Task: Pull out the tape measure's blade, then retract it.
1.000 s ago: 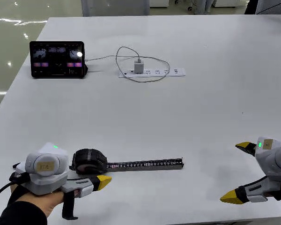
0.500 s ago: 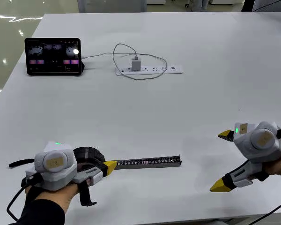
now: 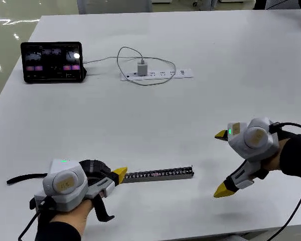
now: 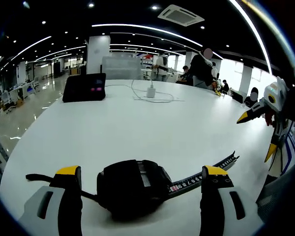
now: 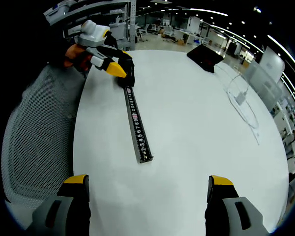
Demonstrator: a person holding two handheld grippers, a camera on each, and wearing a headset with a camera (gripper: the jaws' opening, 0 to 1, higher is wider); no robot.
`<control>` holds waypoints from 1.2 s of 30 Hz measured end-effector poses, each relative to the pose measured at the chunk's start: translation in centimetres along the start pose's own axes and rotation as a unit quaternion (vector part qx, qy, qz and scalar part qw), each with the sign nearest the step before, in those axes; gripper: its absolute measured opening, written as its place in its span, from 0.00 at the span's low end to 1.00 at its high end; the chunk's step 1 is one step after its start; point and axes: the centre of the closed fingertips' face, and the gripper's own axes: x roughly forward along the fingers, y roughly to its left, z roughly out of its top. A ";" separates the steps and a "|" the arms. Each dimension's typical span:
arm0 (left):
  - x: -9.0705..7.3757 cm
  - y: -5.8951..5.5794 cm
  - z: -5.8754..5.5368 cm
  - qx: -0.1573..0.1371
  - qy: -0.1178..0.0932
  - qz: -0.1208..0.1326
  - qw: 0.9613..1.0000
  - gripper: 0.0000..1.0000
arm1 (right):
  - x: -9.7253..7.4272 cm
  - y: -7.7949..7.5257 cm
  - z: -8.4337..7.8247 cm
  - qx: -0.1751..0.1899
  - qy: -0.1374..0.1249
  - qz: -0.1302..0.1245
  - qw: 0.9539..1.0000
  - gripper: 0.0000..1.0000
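Note:
The black tape measure case [image 3: 93, 169] lies on the white table [image 3: 190, 110] at the near left. Its blade [image 3: 158, 174] is drawn out flat to the right and ends at a hook [image 3: 191, 173]. My left gripper [image 3: 109, 169] is open, and its yellow-tipped jaws straddle the case [image 4: 132, 187] without closing on it. My right gripper [image 3: 220, 162] hangs open a short way right of the blade's end and holds nothing. In the right gripper view the blade [image 5: 136, 125] runs away from my right gripper [image 5: 147, 179] toward the case [image 5: 127, 78].
A tablet [image 3: 52, 62] stands at the far left. A white power strip [image 3: 158, 74] with a charger and looped cable lies beyond the middle. The table's near edge is close under both grippers. A mesh chair [image 5: 34, 147] sits beside the table.
My left gripper has slid forward until its jaws flank the tape case. My right gripper has moved left and up, closer to the blade's end. The blade's length looks the same.

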 end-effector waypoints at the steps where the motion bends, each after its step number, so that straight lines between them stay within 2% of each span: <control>1: 0.0 0.3 0.0 0.002 -0.012 0.004 1.000 0.99 | 0.2 -0.1 0.2 -0.003 0.001 0.002 1.000 0.99; 2: 0.0 0.5 -0.2 -0.003 -0.020 0.002 1.000 0.99 | 0.6 -0.2 0.4 -0.008 0.002 0.006 1.000 0.99; 5: -0.1 1.4 -1.0 0.001 -0.017 0.014 1.000 0.99 | 1.4 -0.3 0.5 -0.016 0.009 0.015 1.000 0.99; 6: 0.0 1.6 -0.9 0.002 -0.019 0.018 1.000 0.99 | 1.7 -0.3 0.5 -0.018 0.011 0.017 1.000 0.99; 8: 0.1 2.3 0.0 0.016 -0.041 0.029 0.999 0.99 | 2.2 -0.3 0.4 -0.020 0.016 0.022 0.999 0.99; 13: 0.3 2.0 0.0 0.030 -0.046 0.024 0.998 0.99 | 3.3 -0.2 0.6 -0.033 0.016 0.032 0.999 0.98; 16: 0.3 1.9 0.1 0.034 -0.048 0.023 0.998 0.99 | 3.8 -0.2 1.1 -0.030 0.009 0.036 0.999 0.89; 19: 0.4 1.9 0.0 0.033 -0.045 0.023 0.998 0.99 | 4.3 -0.2 1.4 -0.025 0.006 0.039 0.999 0.89; 22: 0.3 2.0 0.3 0.036 -0.055 0.026 0.997 0.99 | 4.7 0.2 1.3 -0.053 0.012 0.048 0.997 0.79; 24: 0.4 1.9 0.3 0.031 -0.053 0.023 0.998 0.99 | 4.8 0.4 1.4 -0.060 0.014 0.054 0.997 0.68; 30: 0.4 1.5 0.3 0.036 -0.053 0.013 0.998 0.99 | 5.1 0.4 1.2 -0.067 0.021 0.060 0.996 0.48; 36: 0.4 1.6 0.4 0.037 -0.055 0.014 0.998 0.99 | 5.4 0.6 0.9 -0.062 0.028 0.071 0.995 0.34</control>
